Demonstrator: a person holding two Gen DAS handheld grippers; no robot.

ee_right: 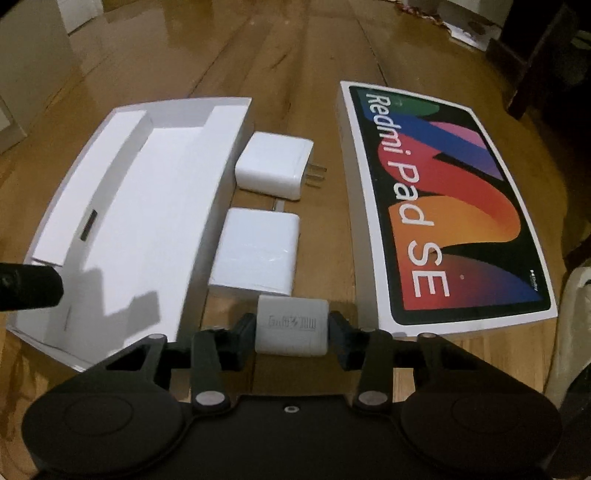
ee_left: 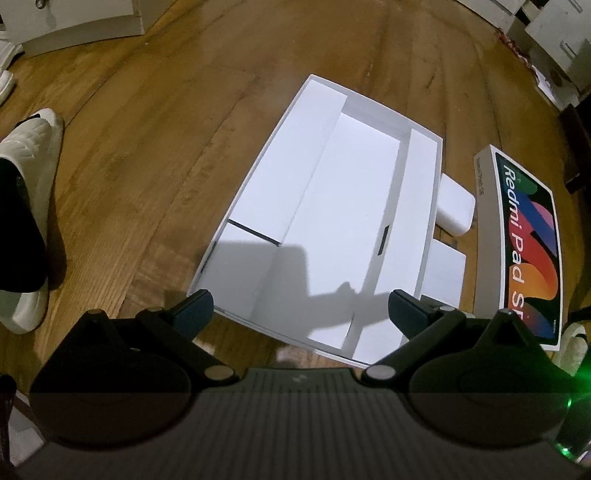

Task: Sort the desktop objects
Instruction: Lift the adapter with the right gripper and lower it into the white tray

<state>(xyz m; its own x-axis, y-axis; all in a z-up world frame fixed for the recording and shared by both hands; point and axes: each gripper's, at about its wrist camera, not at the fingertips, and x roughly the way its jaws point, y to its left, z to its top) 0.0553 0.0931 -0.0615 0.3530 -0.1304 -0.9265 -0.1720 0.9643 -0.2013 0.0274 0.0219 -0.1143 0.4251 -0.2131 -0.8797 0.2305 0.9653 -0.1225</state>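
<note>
An open white box tray [ee_left: 424, 206] with inner compartments lies on the wooden floor; it also shows in the right wrist view [ee_right: 122, 229]. My left gripper [ee_left: 301, 310] is open and empty above the tray's near edge. My right gripper [ee_right: 291, 328] is shut on a small white charger [ee_right: 292, 326] with grey print. Two more white chargers lie between the tray and the lid: the far one [ee_right: 273, 170] shows its prongs, the near one [ee_right: 255, 256] lies flat. The Redmi Pad SE box lid [ee_right: 447, 206] lies to the right.
The floor [ee_left: 147, 166] is wood planks. A white slipper and a dark trouser leg [ee_left: 26, 206] are at the left. White furniture [ee_left: 81, 22] stands at the back left, boxes [ee_left: 554, 44] at the back right. A dark chair leg [ee_right: 532, 62] stands at the far right.
</note>
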